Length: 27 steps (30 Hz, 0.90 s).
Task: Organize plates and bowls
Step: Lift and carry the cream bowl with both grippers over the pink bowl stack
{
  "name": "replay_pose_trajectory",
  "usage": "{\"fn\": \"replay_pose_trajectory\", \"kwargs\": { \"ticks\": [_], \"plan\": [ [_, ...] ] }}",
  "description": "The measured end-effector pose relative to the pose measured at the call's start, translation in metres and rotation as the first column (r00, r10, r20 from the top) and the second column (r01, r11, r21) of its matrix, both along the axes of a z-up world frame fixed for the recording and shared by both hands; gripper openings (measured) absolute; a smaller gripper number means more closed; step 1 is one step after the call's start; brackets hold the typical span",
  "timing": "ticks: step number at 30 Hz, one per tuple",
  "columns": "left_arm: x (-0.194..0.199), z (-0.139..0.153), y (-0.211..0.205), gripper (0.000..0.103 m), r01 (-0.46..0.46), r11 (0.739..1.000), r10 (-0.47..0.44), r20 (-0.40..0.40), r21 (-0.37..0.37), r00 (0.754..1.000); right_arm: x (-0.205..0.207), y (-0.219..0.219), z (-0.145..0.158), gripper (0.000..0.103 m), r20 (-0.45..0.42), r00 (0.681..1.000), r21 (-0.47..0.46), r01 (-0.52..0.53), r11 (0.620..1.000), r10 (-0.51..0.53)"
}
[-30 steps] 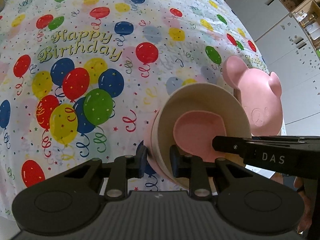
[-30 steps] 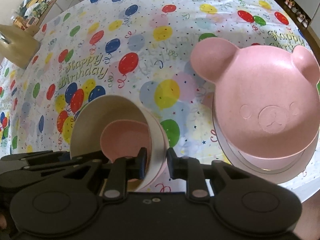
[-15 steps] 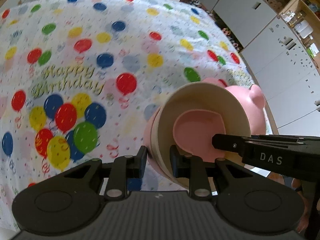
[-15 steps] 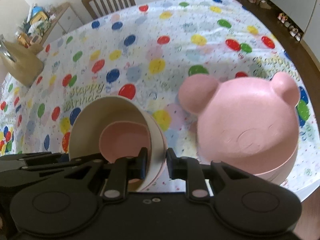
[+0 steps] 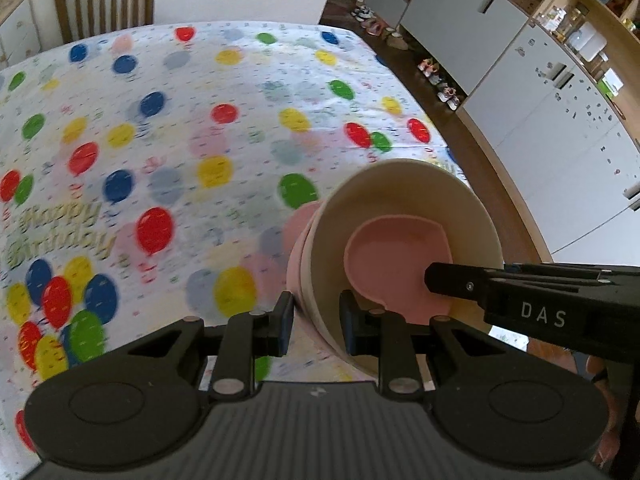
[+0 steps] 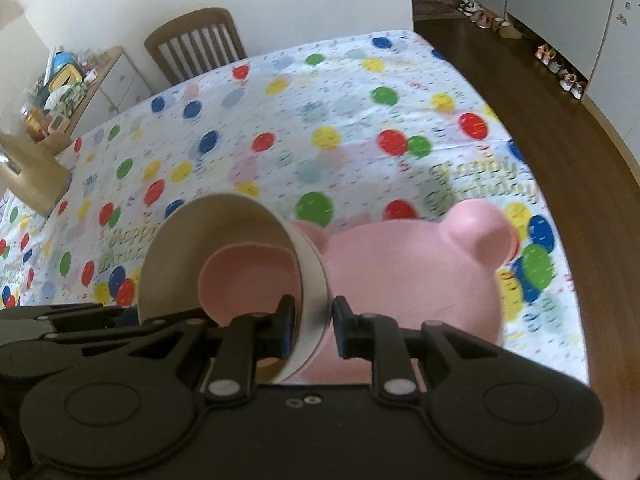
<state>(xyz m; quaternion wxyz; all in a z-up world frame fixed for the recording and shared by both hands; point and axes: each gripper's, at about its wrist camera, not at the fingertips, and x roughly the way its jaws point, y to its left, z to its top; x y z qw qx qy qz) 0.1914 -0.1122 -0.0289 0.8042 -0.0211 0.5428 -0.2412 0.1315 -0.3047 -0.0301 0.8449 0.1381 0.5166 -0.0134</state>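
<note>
A cream bowl [image 5: 400,200] holds a smaller pink bowl [image 5: 396,256] and sits nested in an outer pink bowl [image 5: 298,240]. The stack hangs tilted above the balloon tablecloth [image 5: 180,140]. My left gripper [image 5: 316,320] is shut on the stack's near-left rim. My right gripper [image 6: 312,328] is shut on the cream bowl's [image 6: 176,264] right rim, with one finger inside next to the small pink bowl [image 6: 248,280]. A pink bear-shaped plate [image 6: 420,280] lies on the table just right of the stack, its left ear partly hidden by the bowl. The left wrist view does not show it.
A wooden chair [image 6: 196,40] stands at the table's far side. The table's right edge [image 6: 560,280] drops to a dark wood floor with shoes along white cabinets [image 5: 560,120]. A cluttered sideboard [image 6: 80,84] stands at the far left.
Both grippers have risen with the bowl stack and carried it right, toward the bear plate. The table looks farther away, and the bear plate has slipped behind the stack in the left wrist view.
</note>
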Motion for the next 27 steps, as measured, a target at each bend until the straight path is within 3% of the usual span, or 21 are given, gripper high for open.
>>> {"fn": "replay_pose_trajectory", "kwargs": {
  "ticks": [12, 27],
  "plan": [
    [-0.003, -0.021, -0.080, 0.024, 0.023, 0.999, -0.022, -0.051, 0.023, 0.998, -0.002, -0.074, -0.016, 0.019, -0.048, 0.999, -0.003, 0.012, 1.000, -0.013],
    [-0.006, -0.048, -0.101, 0.024, -0.026, 0.996, 0.036, -0.118, 0.087, 0.992, 0.004, -0.092, -0.051, 0.019, -0.127, 0.990, 0.039, -0.049, 0.998, 0.054]
  ]
}}
